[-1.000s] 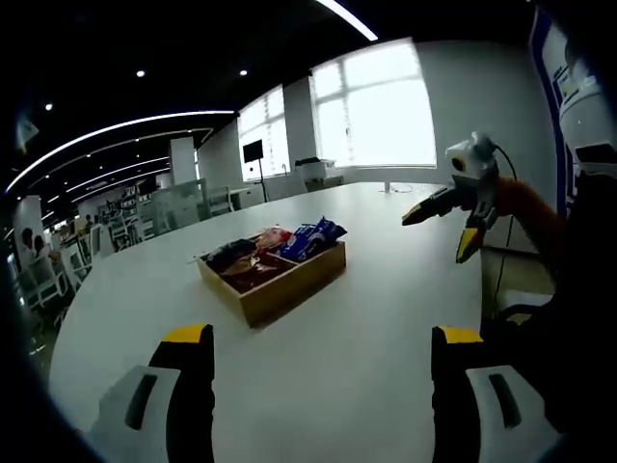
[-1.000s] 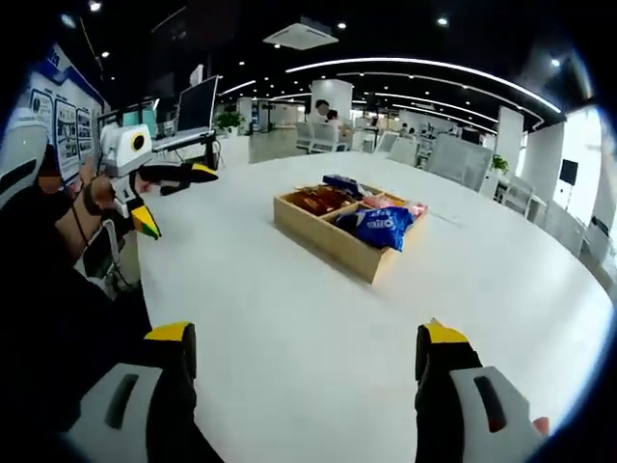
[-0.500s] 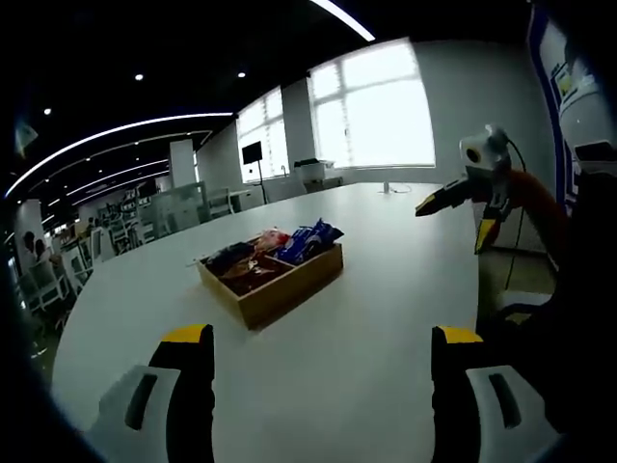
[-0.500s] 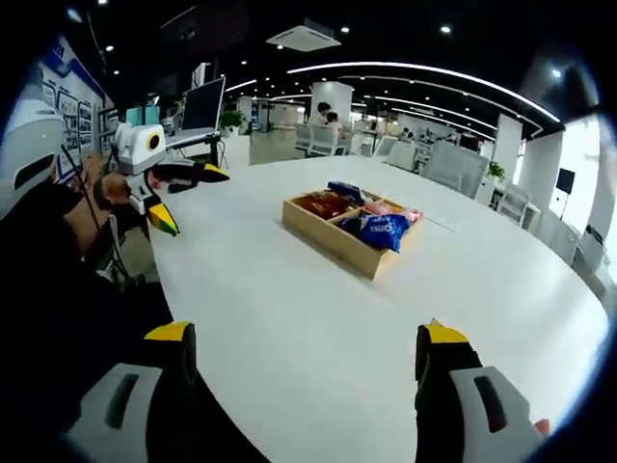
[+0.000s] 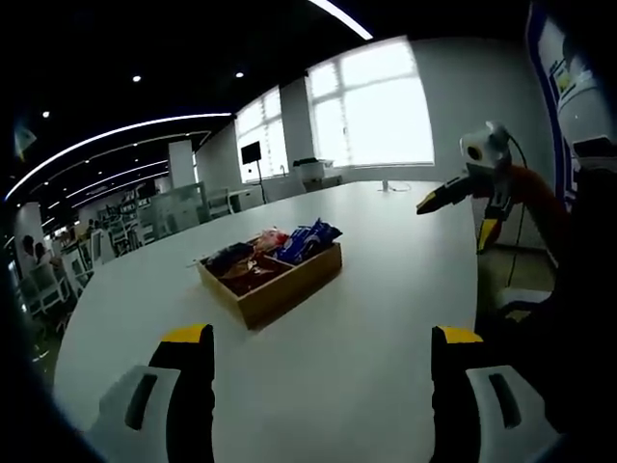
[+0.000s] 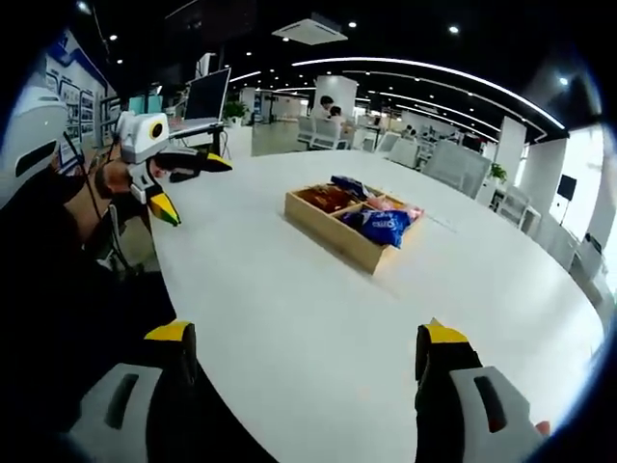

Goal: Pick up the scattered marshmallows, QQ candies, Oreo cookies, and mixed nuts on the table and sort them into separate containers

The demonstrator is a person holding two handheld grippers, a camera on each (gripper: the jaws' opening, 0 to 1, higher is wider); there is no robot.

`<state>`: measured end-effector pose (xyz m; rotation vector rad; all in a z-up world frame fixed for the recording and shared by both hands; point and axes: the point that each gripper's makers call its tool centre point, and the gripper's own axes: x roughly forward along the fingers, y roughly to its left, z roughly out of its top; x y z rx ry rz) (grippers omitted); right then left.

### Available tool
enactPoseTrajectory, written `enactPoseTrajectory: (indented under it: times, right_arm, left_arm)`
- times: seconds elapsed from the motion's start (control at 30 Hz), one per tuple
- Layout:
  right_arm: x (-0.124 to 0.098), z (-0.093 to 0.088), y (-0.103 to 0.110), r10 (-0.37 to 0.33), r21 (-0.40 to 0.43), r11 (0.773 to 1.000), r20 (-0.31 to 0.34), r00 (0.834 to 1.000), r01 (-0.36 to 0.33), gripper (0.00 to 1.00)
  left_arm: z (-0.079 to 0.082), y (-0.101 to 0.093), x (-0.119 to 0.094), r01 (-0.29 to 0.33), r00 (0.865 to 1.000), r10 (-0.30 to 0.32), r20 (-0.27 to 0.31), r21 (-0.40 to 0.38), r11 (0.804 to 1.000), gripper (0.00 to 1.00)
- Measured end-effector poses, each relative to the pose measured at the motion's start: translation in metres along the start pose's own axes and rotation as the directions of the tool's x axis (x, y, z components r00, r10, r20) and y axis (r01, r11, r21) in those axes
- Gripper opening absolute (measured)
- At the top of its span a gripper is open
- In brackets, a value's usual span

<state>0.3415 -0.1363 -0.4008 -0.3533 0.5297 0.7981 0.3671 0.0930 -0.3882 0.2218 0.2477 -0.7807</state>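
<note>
A wooden divided tray [image 5: 289, 289] stands mid-table, holding snack packets: a blue Oreo pack [image 5: 310, 238] at its far end and dark red packs [image 5: 243, 267] nearer. In the right gripper view the same tray [image 6: 333, 231] carries the blue pack [image 6: 379, 223]. My left gripper [image 5: 323, 336] hovers open over bare tabletop, well short of the tray. My right gripper [image 6: 305, 336] is also open and holds nothing. Each gripper shows in the other's view, held in the air at the table's edge with jaws apart: the right gripper [image 5: 455, 218] and the left gripper [image 6: 191, 188].
The large white round table [image 6: 289, 318] has wide bare surface around the tray. A person's dark sleeve [image 6: 48, 251] fills the left side. Office chairs [image 6: 323, 138], a monitor [image 6: 205, 96] and bright windows [image 5: 386, 106] lie beyond the table.
Both cameras have shifted slightly. The right gripper has risen and drifted right in the left gripper view; the left gripper has edged right in the right gripper view. The tray has not moved.
</note>
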Motion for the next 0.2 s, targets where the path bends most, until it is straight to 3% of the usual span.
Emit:
enactPoseTrajectory:
  times: [0.2]
  right_arm:
    - [-0.0018,-0.0017,-0.0077,-0.014,0.016,1.0,0.011,1.0,0.014,0.9]
  left_arm:
    - [0.0001,-0.0014,0.0014,0.005,1.0,-0.005,0.01,-0.01,1.0,0.97]
